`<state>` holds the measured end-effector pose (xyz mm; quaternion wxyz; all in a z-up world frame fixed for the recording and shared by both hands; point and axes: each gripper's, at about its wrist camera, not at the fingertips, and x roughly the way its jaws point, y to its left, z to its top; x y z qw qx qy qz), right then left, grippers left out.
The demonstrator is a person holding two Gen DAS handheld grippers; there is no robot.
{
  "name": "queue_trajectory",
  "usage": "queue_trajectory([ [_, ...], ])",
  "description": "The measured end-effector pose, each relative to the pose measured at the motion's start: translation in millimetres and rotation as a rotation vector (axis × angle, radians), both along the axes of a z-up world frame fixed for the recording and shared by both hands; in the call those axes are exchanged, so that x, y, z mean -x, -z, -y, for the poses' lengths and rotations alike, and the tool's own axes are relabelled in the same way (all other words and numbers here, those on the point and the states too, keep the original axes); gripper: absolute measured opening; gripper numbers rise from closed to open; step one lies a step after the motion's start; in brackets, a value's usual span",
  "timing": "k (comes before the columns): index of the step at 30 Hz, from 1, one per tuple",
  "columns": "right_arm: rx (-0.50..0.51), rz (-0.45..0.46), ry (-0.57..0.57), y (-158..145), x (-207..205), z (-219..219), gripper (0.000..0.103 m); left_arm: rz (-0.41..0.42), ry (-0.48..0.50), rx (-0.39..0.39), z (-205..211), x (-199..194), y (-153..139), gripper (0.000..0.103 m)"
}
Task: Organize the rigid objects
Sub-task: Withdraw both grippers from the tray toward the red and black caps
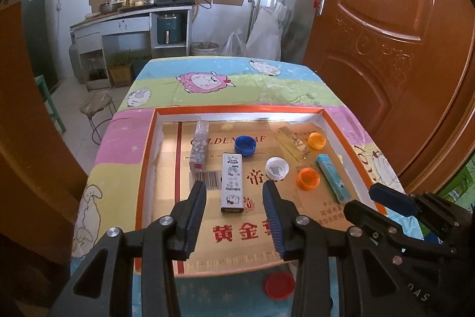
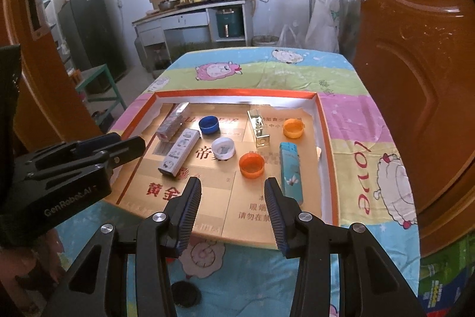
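— Both claws empty? Why?
— Yes. Left claw [image 1: 234, 184] part-open above the near half of the tray [image 1: 237, 109], nothing between the pads; right claw [image 2: 231, 183] the same, over the tray's near edge. Probably poised between picks, angled down for a clear look at the lot.
— And the pieces, where?
— Nearly all inside the tray on the desk [image 1: 124, 138], lying apart, none stacked. Patterned boxes [image 1: 233, 181] toward the left; blue cap [image 1: 245, 145], white cap [image 1: 277, 167] and orange cap [image 1: 309, 178] mid-tray, open side up; teal box [image 1: 332, 178] along the right wall.
— Anything outside?
— Red cap [image 1: 279, 285] on the cloth just before the tray's near rim. Likely awaiting pickup.
— Sorted yet?
— Hardly. Caps and boxes mixed, so presumably still to be grouped.
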<state>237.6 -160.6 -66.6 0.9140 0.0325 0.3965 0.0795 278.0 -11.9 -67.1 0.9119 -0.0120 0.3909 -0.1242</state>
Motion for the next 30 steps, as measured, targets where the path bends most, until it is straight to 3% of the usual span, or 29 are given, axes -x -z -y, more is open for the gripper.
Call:
queue_trajectory([
  [26,0.026,0.033,-0.016,-14,65,-17,0.046,0.031,0.000,0.041,-24,68,-12,0.040],
  [27,0.027,0.032,-0.017,-14,68,-18,0.047,0.033,-0.001,0.042,-25,72,-12,0.040],
  [30,0.028,0.028,-0.016,-12,75,-19,0.066,0.037,0.000,0.044,-27,81,-12,0.040],
])
